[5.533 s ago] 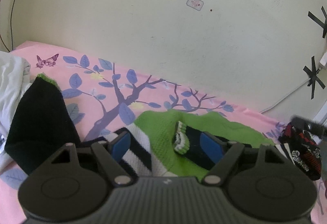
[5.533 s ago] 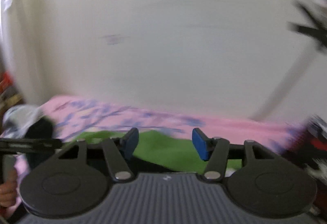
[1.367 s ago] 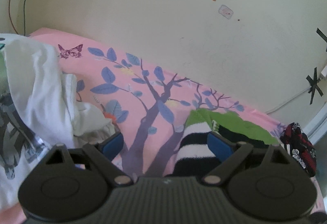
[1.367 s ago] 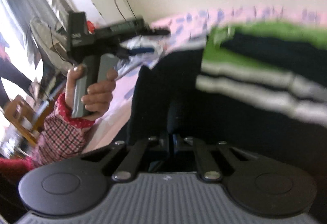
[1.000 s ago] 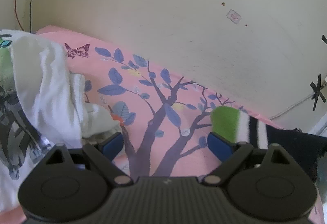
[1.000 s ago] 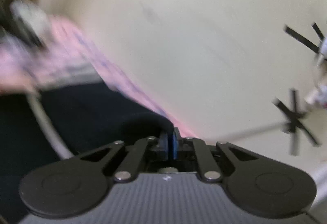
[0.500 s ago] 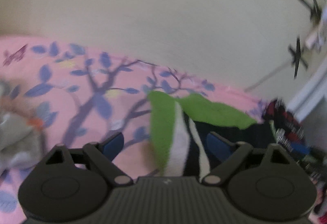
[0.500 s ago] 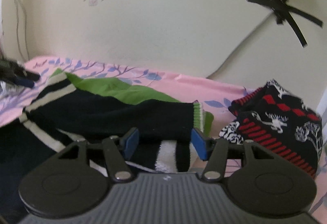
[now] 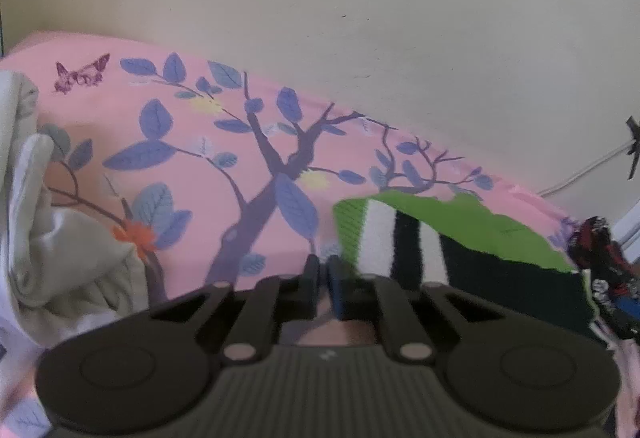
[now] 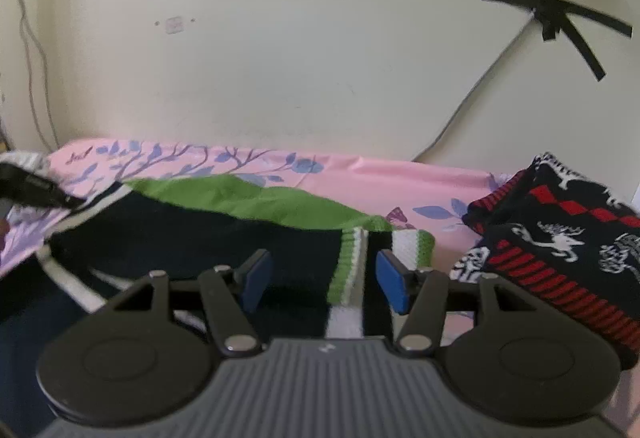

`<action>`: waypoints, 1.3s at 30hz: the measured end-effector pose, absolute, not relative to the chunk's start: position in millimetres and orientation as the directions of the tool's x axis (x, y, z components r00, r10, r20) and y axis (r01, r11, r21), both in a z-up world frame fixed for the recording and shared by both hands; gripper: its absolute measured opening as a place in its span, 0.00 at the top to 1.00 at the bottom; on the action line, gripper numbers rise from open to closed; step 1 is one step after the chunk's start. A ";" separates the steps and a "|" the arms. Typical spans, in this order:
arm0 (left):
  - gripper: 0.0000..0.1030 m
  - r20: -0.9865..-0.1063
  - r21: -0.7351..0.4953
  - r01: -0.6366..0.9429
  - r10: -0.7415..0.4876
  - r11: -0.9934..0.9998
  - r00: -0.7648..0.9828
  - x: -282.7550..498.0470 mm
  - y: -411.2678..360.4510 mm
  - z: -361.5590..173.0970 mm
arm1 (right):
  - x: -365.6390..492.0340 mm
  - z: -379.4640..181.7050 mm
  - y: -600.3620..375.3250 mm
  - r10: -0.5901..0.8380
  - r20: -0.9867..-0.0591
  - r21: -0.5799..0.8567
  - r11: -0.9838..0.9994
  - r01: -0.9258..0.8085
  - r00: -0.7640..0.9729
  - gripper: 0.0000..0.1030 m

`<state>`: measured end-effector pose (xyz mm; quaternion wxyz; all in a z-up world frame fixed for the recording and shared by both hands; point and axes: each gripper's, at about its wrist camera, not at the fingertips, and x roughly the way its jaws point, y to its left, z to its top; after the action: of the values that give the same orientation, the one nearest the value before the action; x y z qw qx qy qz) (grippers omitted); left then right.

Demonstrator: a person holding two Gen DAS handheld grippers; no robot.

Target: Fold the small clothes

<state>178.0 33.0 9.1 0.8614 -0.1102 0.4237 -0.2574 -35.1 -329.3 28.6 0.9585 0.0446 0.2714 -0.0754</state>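
Left gripper just closing, jaws nearly together, nothing visibly pinched; sweater just right on pink sheet. Right gripper apart, over sweater's striped cuff; patterned knit farther right.

Green, black and white striped sweater lies spread on pink bedsheet.

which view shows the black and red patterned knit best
The right wrist view: the black and red patterned knit lies large at the right on the pink bedsheet, its white animal figures and red stripes clear. The left wrist view catches only a small, blurred piece at the far right edge, beyond the green striped sweater.
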 end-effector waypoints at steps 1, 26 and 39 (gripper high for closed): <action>0.84 -0.662 -0.423 0.357 -0.553 0.833 0.506 176.2 33.9 12.0 | -29.1 26.7 -330.2 -0.121 -0.533 0.054 0.983 0.176 0.837 0.55; 0.43 -0.638 -0.225 0.524 -0.531 0.821 0.558 133.3 -0.5 28.4 | -68.2 14.0 -345.3 -0.167 -0.518 0.238 0.914 0.329 0.839 0.72; 0.29 -0.690 -0.019 0.619 -0.458 0.785 0.560 95.7 -26.4 20.6 | -87.4 4.1 -327.0 -0.036 -0.508 0.309 0.925 0.221 0.860 0.78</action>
<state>95.7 -26.4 20.6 0.8759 0.1133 0.3543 -0.3073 -87.4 -327.0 4.1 0.9473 0.1813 0.2554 -0.0678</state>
